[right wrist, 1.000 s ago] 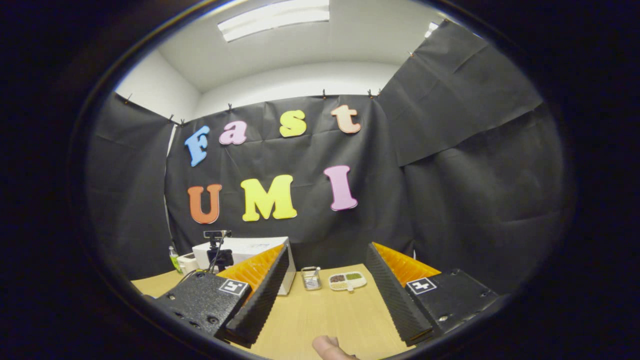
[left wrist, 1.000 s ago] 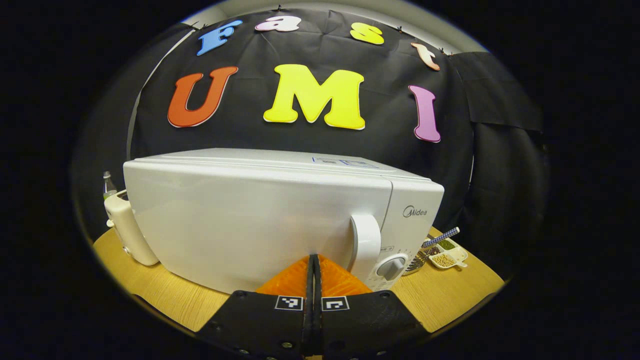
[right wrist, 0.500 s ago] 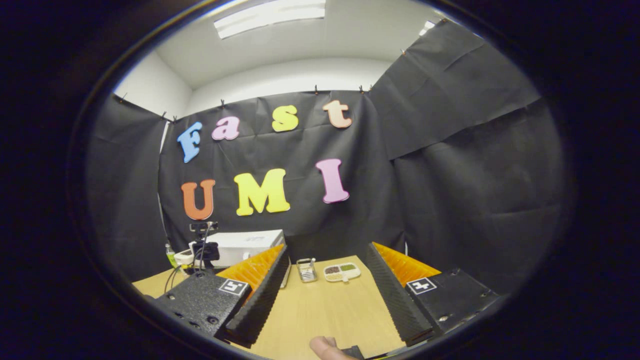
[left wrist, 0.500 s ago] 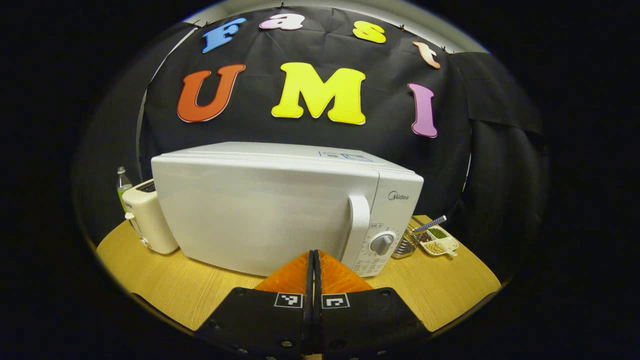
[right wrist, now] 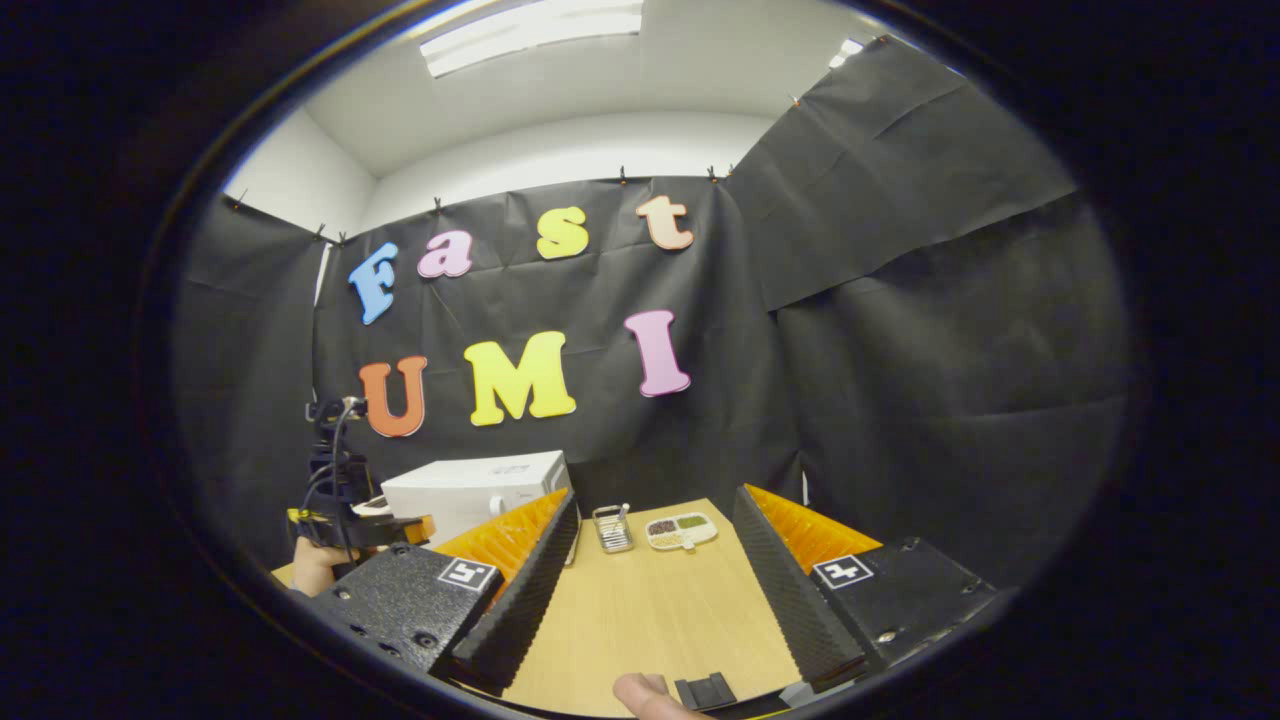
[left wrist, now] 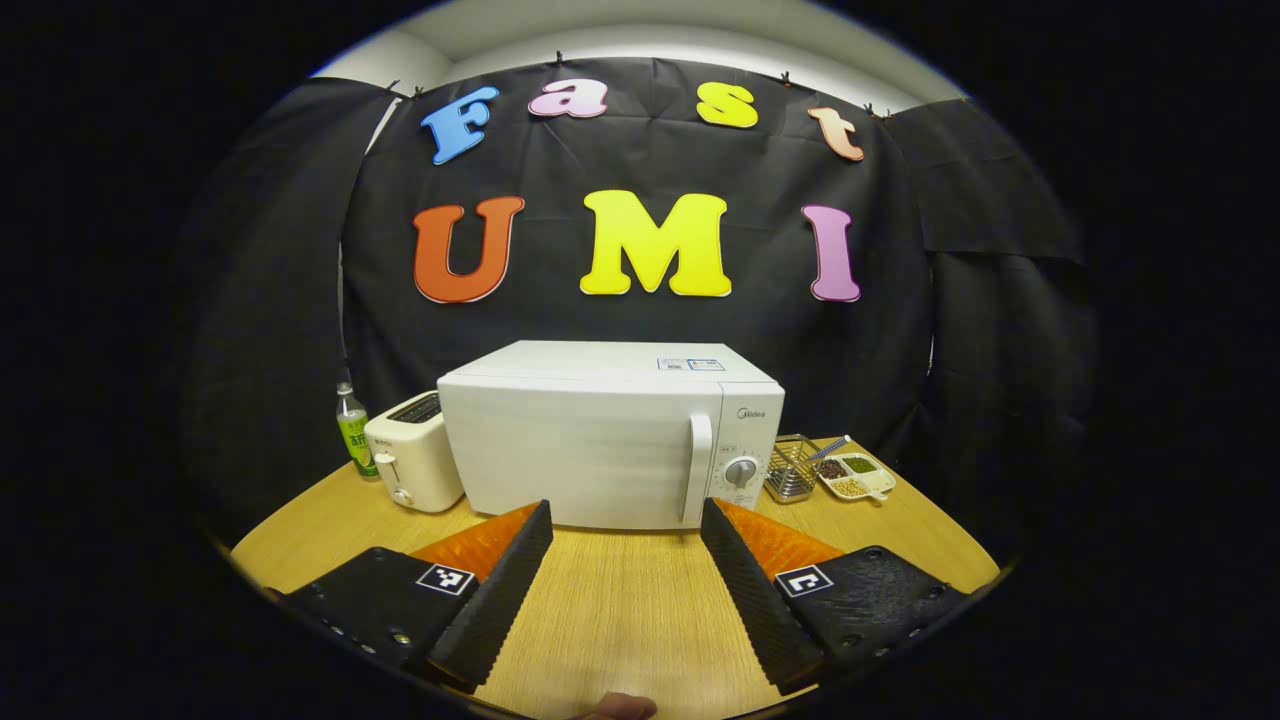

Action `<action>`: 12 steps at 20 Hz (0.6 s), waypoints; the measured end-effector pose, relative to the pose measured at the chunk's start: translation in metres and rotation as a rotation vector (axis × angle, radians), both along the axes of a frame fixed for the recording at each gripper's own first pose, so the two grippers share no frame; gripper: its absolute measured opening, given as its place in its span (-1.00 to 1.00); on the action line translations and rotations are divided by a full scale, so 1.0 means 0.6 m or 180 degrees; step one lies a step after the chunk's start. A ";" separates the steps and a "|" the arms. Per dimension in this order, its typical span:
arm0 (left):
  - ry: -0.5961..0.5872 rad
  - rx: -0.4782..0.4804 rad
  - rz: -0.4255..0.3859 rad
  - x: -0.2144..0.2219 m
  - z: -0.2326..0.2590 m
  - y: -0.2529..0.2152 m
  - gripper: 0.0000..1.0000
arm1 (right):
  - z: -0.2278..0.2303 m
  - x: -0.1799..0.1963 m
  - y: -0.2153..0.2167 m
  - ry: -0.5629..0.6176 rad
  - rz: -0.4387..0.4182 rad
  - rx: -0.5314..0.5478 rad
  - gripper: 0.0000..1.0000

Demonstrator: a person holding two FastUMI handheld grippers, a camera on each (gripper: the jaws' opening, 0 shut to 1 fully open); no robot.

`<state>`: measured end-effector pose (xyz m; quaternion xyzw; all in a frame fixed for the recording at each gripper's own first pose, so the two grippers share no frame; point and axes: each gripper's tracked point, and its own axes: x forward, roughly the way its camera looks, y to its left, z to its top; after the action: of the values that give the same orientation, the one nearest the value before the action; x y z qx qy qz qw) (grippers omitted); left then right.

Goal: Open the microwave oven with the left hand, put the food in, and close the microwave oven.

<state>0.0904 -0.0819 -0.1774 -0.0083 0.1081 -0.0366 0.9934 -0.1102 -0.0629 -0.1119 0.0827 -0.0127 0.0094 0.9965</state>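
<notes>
The small white divided dish at about 3 o'clock of the oven has compartments of dark red beans, green beans and pale yellowish ones; how many compartments exactly, can't tell; a blue-striped stick pokes up between it and the wire metal basket, which sits just beside it, contents too small to make out; one dish, one basket, one cream toaster touching-close at the oven's 9 o'clock side, one green-labelled bottle further out at 9 o'clock.

The boxy white microwave oven sits toward the 12 o'clock end of the light wooden table, door shut, tall white handle near its right edge, one round knob on the control panel.

Left tongs are spread wide with nothing between them, hovering over bare table in front of the oven door; right tongs are also gaping wide, empty, over the table, dish and basket ahead at 12 o'clock; a fingertip shows at 6 o'clock in the right gripper view.
</notes>
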 end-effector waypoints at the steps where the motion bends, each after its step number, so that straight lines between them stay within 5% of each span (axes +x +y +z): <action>1: -0.0059 -0.0040 0.0007 -0.020 0.016 0.002 0.87 | 0.000 -0.005 0.000 0.0003 -0.0020 -0.0003 0.99; 12: -0.0495 -0.0154 0.0090 -0.245 0.123 0.064 0.87 | 0.015 0.001 0.030 0.0081 -0.0016 0.0045 1.00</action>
<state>-0.0565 -0.0438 -0.1034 -0.0310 0.0296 -0.0256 0.9988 -0.1099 -0.0447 -0.1027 0.0898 -0.0003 0.0057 0.9959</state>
